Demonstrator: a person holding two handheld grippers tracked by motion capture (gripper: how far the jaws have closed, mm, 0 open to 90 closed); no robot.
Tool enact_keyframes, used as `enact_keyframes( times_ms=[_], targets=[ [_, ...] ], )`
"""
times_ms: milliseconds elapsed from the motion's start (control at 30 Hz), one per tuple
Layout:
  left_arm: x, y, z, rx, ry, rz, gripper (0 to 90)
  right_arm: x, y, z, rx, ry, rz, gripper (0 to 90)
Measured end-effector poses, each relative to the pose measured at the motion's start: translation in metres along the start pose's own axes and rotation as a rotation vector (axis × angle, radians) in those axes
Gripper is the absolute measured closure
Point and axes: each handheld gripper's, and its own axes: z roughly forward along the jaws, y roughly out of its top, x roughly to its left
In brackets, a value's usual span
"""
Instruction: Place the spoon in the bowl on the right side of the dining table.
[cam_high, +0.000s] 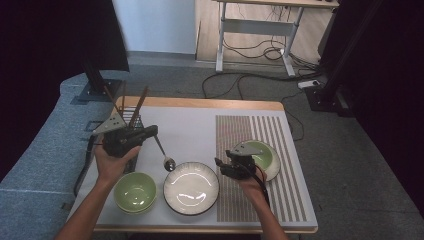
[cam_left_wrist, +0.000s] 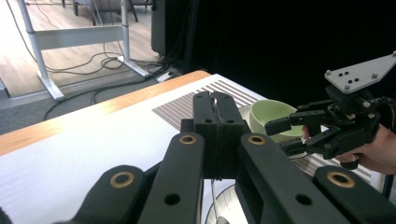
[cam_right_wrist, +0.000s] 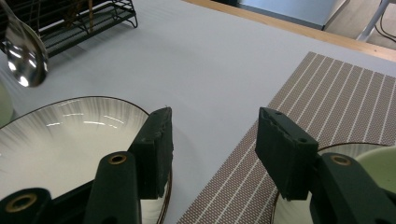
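Note:
My left gripper (cam_high: 152, 132) is shut on the handle of a metal spoon (cam_high: 168, 162), which hangs slanting down over the table just left of a white ribbed plate (cam_high: 191, 188). In the left gripper view its jaws (cam_left_wrist: 217, 108) are pressed together. My right gripper (cam_high: 220, 167) stands open at the plate's right edge, pointing left, with nothing between its fingers. The right gripper view shows those jaws (cam_right_wrist: 215, 140) over the plate's rim (cam_right_wrist: 70, 135), with the spoon's bowl (cam_right_wrist: 23, 58) at far left. The right gripper (cam_left_wrist: 286, 135) appears across the table in the left gripper view.
A green bowl (cam_high: 265, 154) sits on a small plate (cam_high: 274, 169) on the striped mat (cam_high: 240, 135), behind my right hand. Stacked green bowls (cam_high: 135, 192) stand front left. A black wire rack (cam_high: 131, 118) with chopsticks stands at the back left.

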Motion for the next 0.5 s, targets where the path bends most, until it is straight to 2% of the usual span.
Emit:
enact_keyframes(
  times_ms=[300, 400, 500],
  targets=[
    [-0.006, 0.000, 0.004, -0.002, -0.022, 0.000, 89.5, 0.007, 0.003, 0.001, -0.012, 0.023, 0.009, 46.9],
    [-0.006, -0.001, 0.005, 0.003, -0.021, 0.005, 89.5, 0.013, 0.007, 0.001, -0.027, 0.072, 0.034, 47.8],
    [-0.007, -0.001, 0.006, 0.001, -0.026, 0.005, 89.5, 0.017, 0.009, 0.002, -0.029, 0.081, 0.030, 47.9]
  ],
)
